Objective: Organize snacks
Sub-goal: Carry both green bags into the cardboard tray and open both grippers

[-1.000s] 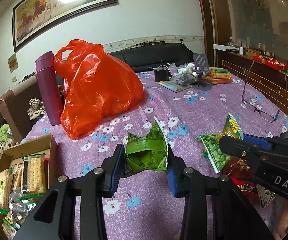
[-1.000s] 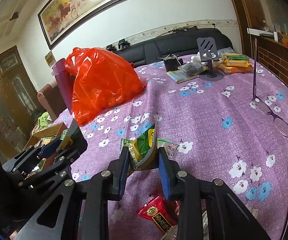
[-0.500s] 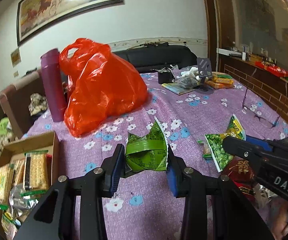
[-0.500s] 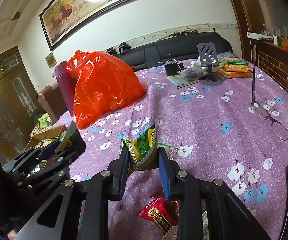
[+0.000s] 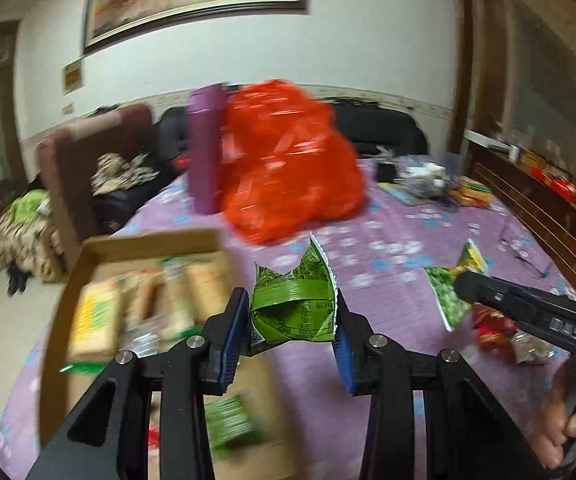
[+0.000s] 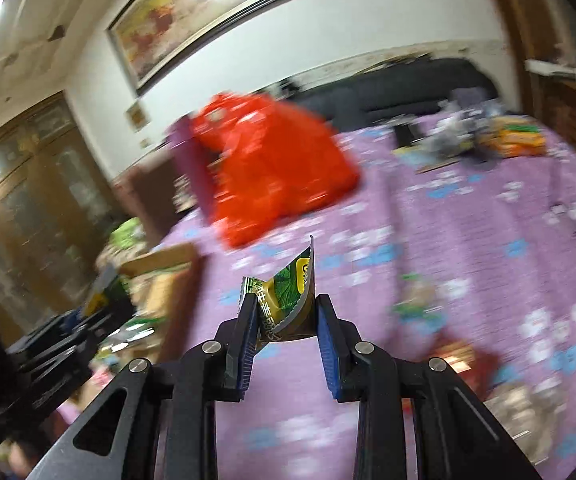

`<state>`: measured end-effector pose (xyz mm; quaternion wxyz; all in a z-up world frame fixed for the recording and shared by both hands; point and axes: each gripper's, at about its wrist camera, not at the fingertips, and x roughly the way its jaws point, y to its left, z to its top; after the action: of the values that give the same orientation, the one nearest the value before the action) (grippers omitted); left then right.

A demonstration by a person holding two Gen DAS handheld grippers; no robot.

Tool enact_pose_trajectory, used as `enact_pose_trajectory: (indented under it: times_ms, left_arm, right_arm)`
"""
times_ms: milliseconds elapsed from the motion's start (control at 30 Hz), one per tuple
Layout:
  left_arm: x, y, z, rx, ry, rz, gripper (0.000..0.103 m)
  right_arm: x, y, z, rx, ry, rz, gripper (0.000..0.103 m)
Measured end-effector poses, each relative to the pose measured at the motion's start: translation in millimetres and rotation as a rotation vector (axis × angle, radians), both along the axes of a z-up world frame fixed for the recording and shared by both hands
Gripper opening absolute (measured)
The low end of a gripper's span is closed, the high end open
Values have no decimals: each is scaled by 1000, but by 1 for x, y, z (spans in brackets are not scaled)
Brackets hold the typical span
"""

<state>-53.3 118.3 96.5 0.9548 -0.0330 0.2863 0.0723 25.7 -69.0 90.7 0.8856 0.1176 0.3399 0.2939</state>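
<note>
Both tools swung left; green packet point(image 5: 294, 308) points upward.

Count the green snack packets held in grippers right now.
2. One crumpled packet sits clamped in the left gripper by the box; the other packet is pinched in the right gripper above the table. Loose ones are excluded.

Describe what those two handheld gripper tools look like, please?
Both are matte black frames with triangular cutouts and round silver bolts. The left gripper and right gripper each carry two fingers faced with ribbed blue pads. One body bears white "DAS" lettering. No cables show.
</note>
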Motion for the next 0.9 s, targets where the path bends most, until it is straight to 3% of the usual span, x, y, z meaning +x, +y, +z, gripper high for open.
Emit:
enact_pose_trajectory:
  times_ms: [233, 433, 600, 800, 900]
  left_arm:
    - [-54, 87, -22, -55, 42, 188, 39]
    - [-67, 113, -39, -58, 77, 232, 39]
    - [-60, 119, -52, -66, 113, 219, 39]
    - [-54, 127, -60, -146, 159, 175, 39]
    - [-52, 126, -61, -137, 171, 173, 39]
  right_arm:
    - [-30, 100, -4, -2, 47, 246, 32]
    - [-45, 168, -17, -47, 78, 362, 32]
    - [-38, 193, -31, -102, 75, 352, 32]
    - [-24, 191, -49, -94, 112, 333, 32]
    - [-26, 192, -54, -94, 96, 335, 32]
